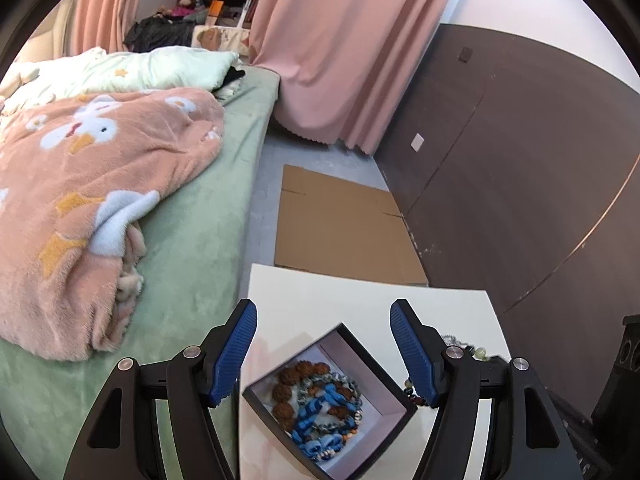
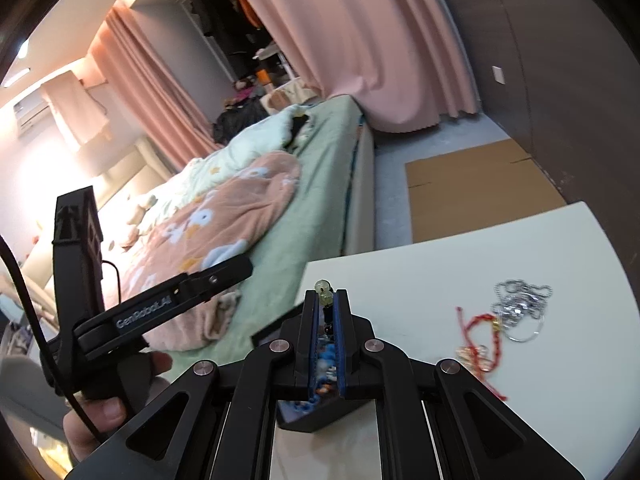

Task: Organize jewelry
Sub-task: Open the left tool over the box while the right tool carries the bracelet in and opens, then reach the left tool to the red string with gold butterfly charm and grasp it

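**Beaded strand in my right gripper, box just below and ahead**

My right gripper (image 2: 325,300) is clamped tight on a beaded strand (image 2: 323,292): 2 pale green beads poke out above the fingertips and darker beads run down the narrow slot between the blue pads. The strand's long axis lies along my fingers, so the loose length hangs back toward me, not out to the side.

The black jewelry box (image 1: 326,400) sits on the white table (image 1: 360,296), open-topped, already holding brown-bead and blue bracelets (image 1: 316,404). From the right wrist view its dark wall shows directly under my closed fingers, with the blue pieces visible through the slot. So the box lies below and slightly toward me from the tips; I judge the drop calls for lowering the strand straight down, not reaching farther out.

My left gripper (image 1: 324,352) stands spread apart and grasps nothing, its 2 pads straddling the box without touching it. It is the nearer tool to the box and could steady it.

Still out on the table, well to the right of my right gripper: a red cord (image 2: 482,330) and a silver chain (image 2: 520,308), lying touching each other.
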`<control>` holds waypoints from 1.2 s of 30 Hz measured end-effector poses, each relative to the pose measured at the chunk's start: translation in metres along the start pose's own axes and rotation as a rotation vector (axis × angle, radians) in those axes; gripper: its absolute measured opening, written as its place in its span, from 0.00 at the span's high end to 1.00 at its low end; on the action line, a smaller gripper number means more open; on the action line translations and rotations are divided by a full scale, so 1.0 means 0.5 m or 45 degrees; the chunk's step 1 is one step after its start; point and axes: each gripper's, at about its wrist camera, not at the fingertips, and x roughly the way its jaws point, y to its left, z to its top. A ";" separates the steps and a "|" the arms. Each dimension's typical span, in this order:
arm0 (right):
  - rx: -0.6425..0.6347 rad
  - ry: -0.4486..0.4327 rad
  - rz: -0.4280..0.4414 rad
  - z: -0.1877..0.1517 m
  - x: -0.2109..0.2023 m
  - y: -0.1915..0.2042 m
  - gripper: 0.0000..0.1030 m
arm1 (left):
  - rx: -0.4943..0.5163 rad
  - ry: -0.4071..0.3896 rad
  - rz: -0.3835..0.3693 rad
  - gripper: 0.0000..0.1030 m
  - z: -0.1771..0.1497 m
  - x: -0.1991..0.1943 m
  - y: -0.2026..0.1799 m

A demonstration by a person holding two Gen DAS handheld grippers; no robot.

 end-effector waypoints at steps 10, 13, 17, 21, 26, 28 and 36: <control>-0.035 0.055 0.094 -0.009 0.055 0.042 0.92 | -0.065 -0.007 0.022 0.32 0.023 0.014 0.044; -0.005 0.145 0.066 -0.009 0.089 0.036 0.86 | -0.061 0.003 0.029 0.32 0.025 0.020 0.047; 0.102 0.169 0.017 -0.007 0.100 -0.009 0.60 | -0.052 0.016 0.026 0.32 0.025 0.025 0.048; 0.181 0.146 0.009 0.003 0.080 -0.053 0.60 | -0.045 0.017 0.012 0.32 0.022 0.025 0.039; 0.267 0.145 -0.046 0.002 0.054 -0.106 0.60 | 0.002 0.027 -0.011 0.32 0.009 0.028 0.010; 0.293 0.144 -0.070 0.000 0.040 -0.125 0.60 | 0.025 0.032 -0.027 0.32 0.002 0.027 -0.006; 0.366 0.103 -0.142 -0.003 -0.023 -0.184 0.42 | 0.115 0.063 -0.096 0.32 -0.036 0.032 -0.079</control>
